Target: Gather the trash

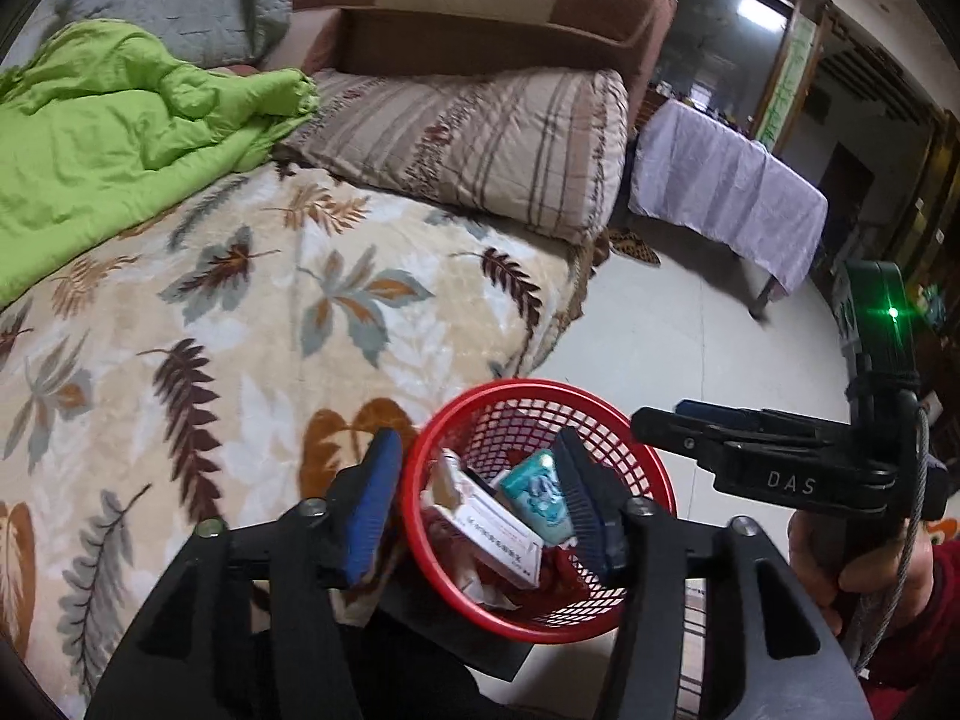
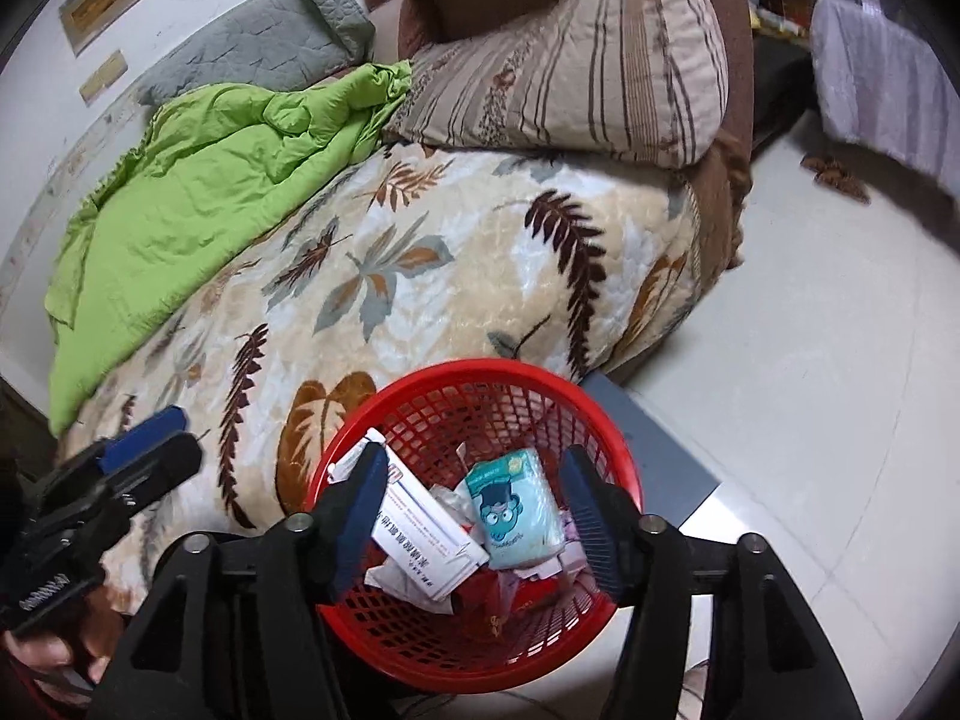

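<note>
Right gripper marked "DAS", box print (possibly Chinese) unreadable

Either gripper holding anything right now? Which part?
Nothing held. Left gripper and right gripper are both open over the red basket; trash lies inside.

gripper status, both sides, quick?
Left gripper: open, holding nothing, above the red basket.
Right gripper: open, holding nothing, above the same basket.
</note>
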Action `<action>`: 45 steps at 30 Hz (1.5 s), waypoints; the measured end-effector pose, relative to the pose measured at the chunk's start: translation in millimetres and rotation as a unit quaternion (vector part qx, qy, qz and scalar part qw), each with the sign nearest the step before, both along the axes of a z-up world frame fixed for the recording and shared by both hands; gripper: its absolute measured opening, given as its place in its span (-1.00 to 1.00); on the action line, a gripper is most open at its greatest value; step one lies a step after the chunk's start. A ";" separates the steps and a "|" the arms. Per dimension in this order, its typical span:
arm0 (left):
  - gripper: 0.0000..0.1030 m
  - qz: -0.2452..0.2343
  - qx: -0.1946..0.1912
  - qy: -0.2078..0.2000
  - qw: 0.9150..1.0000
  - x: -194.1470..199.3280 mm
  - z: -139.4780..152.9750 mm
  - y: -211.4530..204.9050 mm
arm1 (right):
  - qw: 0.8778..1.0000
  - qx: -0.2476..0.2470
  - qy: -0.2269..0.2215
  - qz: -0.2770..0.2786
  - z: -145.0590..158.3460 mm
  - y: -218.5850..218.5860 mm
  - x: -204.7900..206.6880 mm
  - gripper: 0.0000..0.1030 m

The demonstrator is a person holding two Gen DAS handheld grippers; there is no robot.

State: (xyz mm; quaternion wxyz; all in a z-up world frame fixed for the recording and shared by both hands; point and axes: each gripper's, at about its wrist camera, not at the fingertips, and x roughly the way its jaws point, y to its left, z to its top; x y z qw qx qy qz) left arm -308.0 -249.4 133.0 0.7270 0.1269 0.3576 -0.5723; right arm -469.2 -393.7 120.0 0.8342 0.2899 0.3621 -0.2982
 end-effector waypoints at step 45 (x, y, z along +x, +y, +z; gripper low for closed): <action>0.99 0.284 0.058 -0.215 0.933 22.5 10.4 147.5 | 0.971 -0.173 0.060 -0.155 46.9 125.7 25.8 1.00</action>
